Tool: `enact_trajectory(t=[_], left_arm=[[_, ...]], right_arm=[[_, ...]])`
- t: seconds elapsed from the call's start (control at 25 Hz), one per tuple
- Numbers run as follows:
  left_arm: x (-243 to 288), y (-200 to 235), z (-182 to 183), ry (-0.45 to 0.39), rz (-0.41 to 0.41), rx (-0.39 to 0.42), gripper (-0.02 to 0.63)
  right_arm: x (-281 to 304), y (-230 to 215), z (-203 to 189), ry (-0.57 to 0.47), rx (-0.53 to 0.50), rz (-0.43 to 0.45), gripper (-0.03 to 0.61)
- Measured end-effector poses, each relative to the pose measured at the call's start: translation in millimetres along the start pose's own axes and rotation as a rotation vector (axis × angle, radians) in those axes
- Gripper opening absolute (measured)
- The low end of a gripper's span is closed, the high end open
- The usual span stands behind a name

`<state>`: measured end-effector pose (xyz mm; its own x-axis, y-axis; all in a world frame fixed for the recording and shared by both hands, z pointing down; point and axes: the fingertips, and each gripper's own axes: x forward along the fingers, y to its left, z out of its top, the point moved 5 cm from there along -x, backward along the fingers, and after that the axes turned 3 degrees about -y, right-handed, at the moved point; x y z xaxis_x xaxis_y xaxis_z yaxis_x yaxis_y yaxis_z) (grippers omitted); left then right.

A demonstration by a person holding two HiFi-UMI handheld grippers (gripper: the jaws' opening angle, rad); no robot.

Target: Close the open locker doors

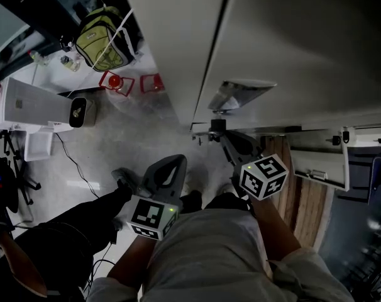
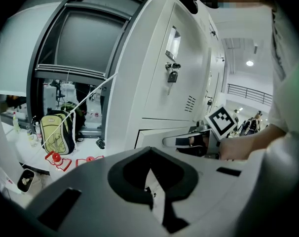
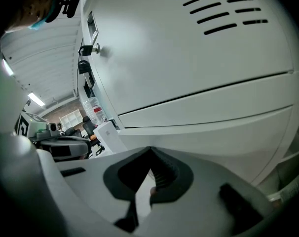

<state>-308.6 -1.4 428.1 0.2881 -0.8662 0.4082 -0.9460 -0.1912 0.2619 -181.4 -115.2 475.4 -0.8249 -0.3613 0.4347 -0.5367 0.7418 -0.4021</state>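
The floor is grey and glossy, with pale scuffs and glare patches. The lockers stand on it, their white base meeting it along a straight edge. Beside that edge a yellow-green backpack sits upright, and near it lie two small red frames, close together, the left one holding something round and red. Farther left a white box rests on the floor, with a small dark-fronted object touching its end. A thin black cable snakes from there toward a person's shoe. At the right, wooden planks cover a strip
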Motion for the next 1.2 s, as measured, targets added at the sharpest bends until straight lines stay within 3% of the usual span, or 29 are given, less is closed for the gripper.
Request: enact_trajectory(t=[0.72, 1.2], left_arm=[[2.6, -12.1, 8.4, -0.024, -0.018, 0.015, 0.017], [0.7, -57.7, -7.1, 0.018, -0.037, 0.049, 0.015]], right_arm=[[-6.6, 3.5, -2.6, -0.031, 0.025, -0.014, 0.028], [-68.7, 8.5, -12.4, -0.074, 0.047, 0.01, 0.028]])
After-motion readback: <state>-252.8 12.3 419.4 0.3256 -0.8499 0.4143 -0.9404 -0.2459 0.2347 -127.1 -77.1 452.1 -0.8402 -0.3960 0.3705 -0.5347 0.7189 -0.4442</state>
